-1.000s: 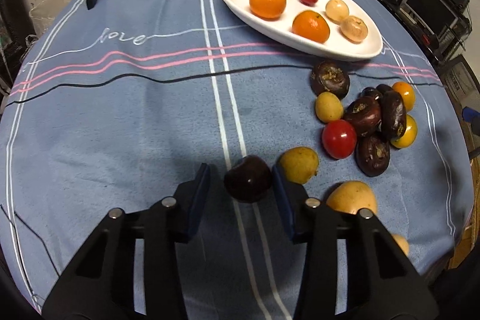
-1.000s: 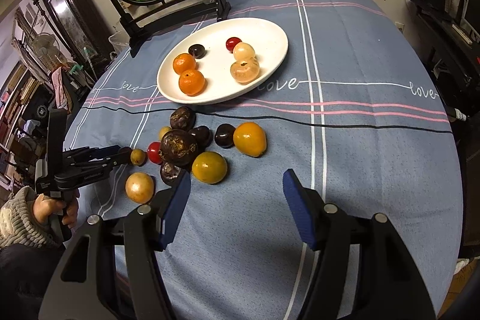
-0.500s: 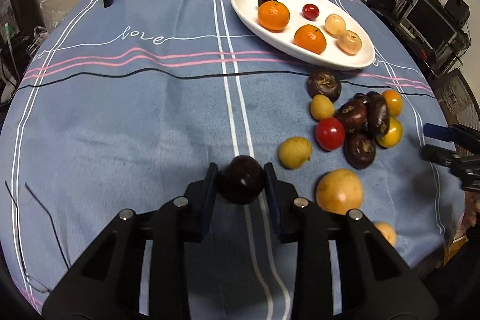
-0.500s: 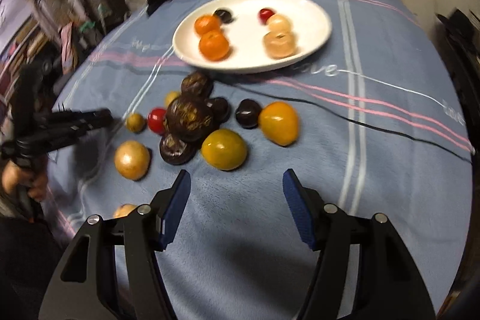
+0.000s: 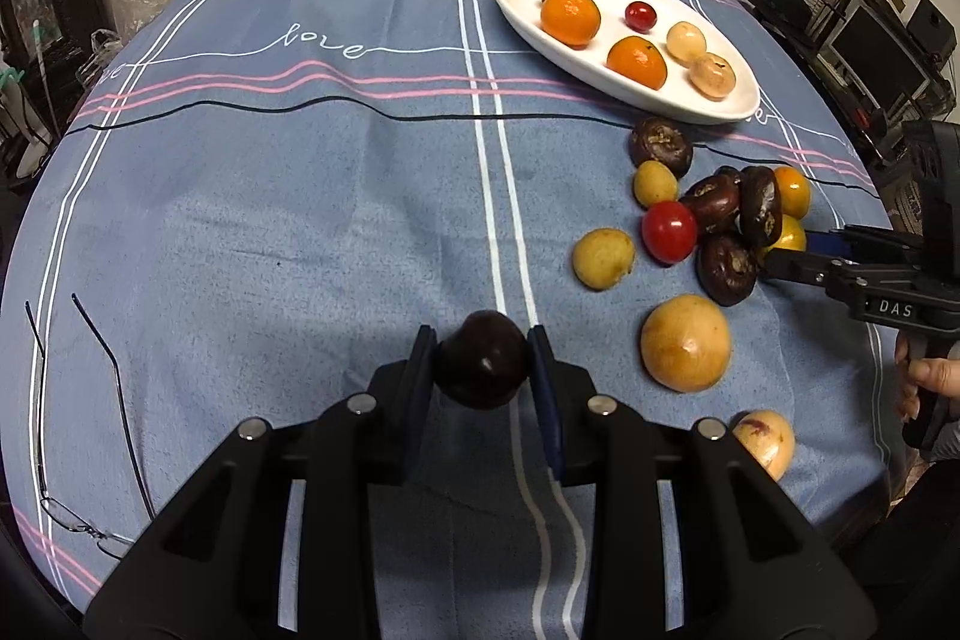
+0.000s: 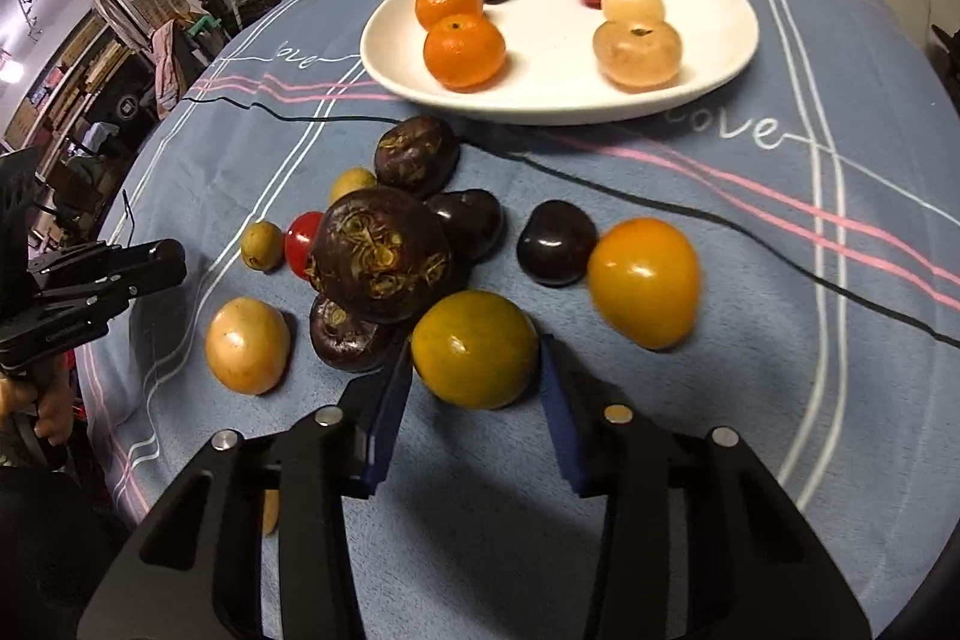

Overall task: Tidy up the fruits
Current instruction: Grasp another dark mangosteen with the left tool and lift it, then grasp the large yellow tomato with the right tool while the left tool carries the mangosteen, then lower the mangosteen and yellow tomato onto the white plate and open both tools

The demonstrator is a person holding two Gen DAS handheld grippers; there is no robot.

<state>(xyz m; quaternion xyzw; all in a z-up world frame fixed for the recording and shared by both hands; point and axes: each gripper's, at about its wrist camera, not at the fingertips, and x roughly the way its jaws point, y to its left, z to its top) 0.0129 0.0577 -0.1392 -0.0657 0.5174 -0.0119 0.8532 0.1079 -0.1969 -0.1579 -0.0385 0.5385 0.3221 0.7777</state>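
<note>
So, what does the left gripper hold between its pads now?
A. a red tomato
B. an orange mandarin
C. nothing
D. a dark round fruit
D: in the left wrist view the left gripper has both pads pressed on the dark round fruit, while the red tomato lies apart on the cloth.

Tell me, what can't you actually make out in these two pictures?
- Right wrist view: whether the right gripper already presses the yellow-green fruit; its pads flank it closely, having just been closing.
- Right wrist view: a pale fruit, mostly hidden behind that gripper's arm.
- Left wrist view: the underside of the dark fruit in the left gripper, so any gap above the tablecloth is unclear.
</note>
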